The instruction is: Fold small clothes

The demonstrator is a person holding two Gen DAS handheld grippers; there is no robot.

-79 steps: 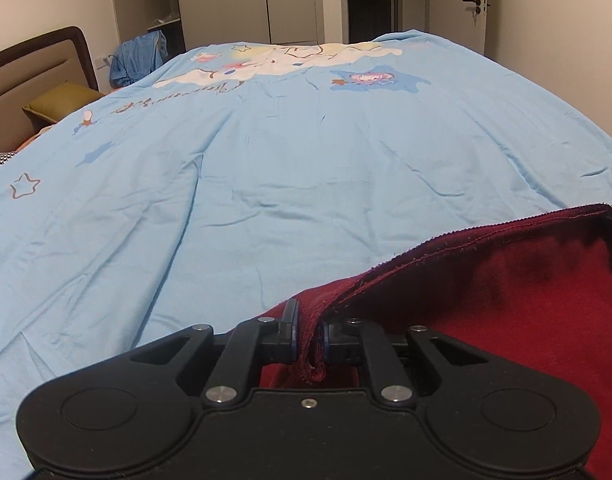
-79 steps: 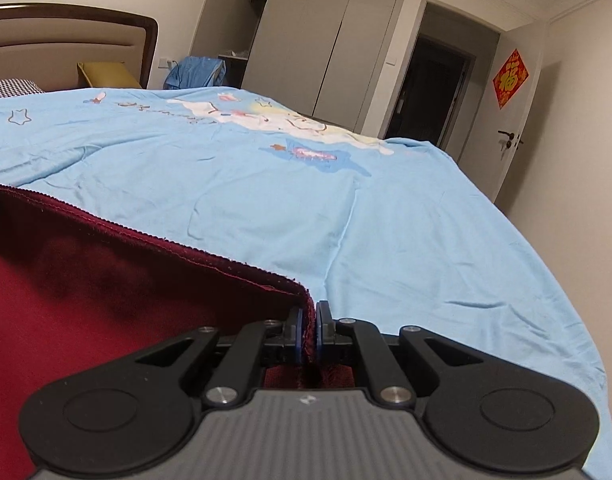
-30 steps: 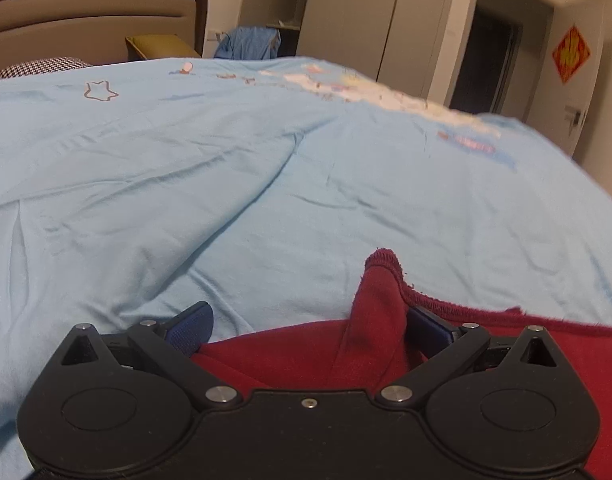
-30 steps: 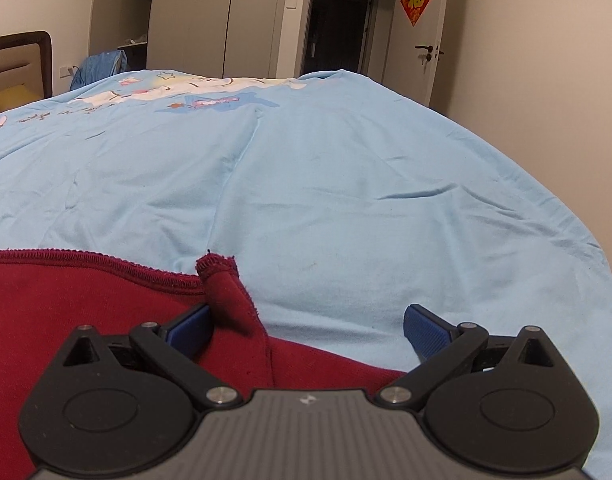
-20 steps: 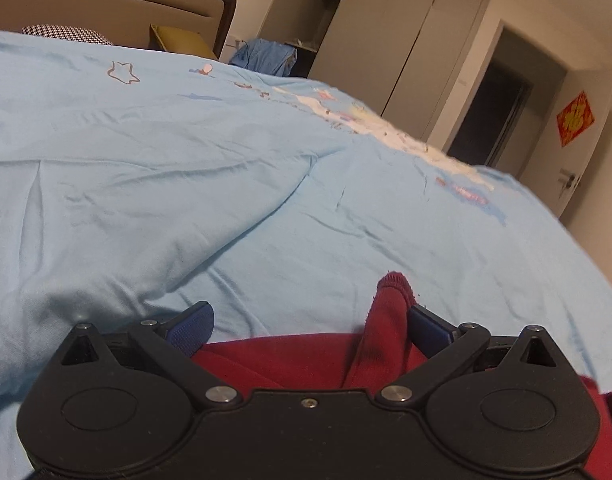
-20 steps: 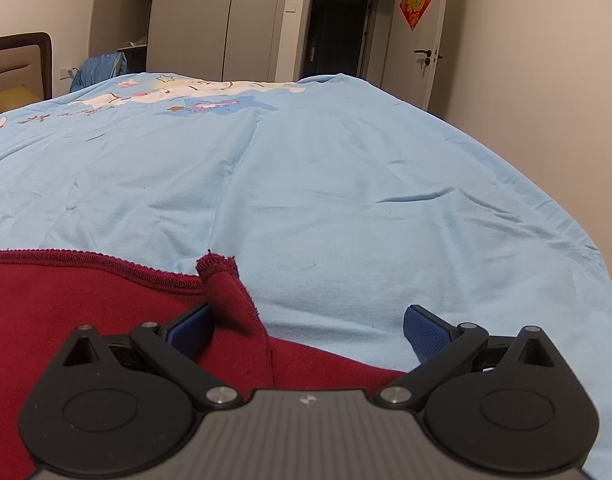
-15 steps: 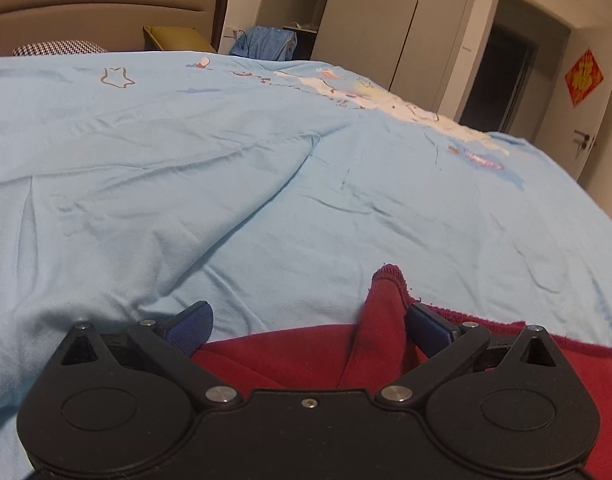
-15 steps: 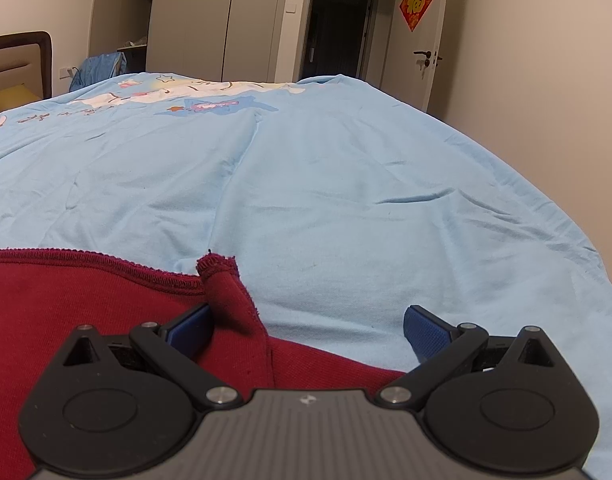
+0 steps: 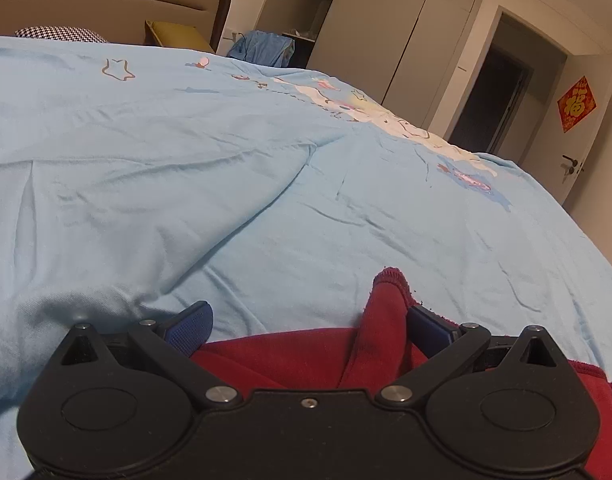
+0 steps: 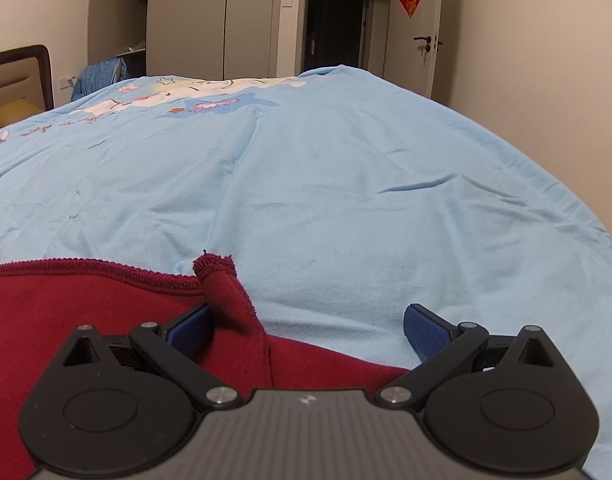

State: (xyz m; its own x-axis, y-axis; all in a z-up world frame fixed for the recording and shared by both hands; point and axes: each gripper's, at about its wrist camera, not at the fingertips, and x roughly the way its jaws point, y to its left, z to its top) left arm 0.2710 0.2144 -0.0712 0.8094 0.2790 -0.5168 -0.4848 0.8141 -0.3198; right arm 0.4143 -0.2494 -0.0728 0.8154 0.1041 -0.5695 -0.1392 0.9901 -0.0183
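Left wrist view: left gripper point(image 9: 308, 326) jaws spread wide, same for right gripper point(image 10: 306, 326); red garment point(image 10: 86, 308) lies released on the bed point(image 10: 346, 184). I'd back straight off so the peaked corners don't snag.

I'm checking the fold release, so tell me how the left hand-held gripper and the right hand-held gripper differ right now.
The left hand-held gripper has the red garment's raised corner against its right finger; the right hand-held gripper has a raised corner against its left finger. The left one's body is smooth black, the right one's ribbed grey. Both are open, with blue pads, low over the light blue bedspread.
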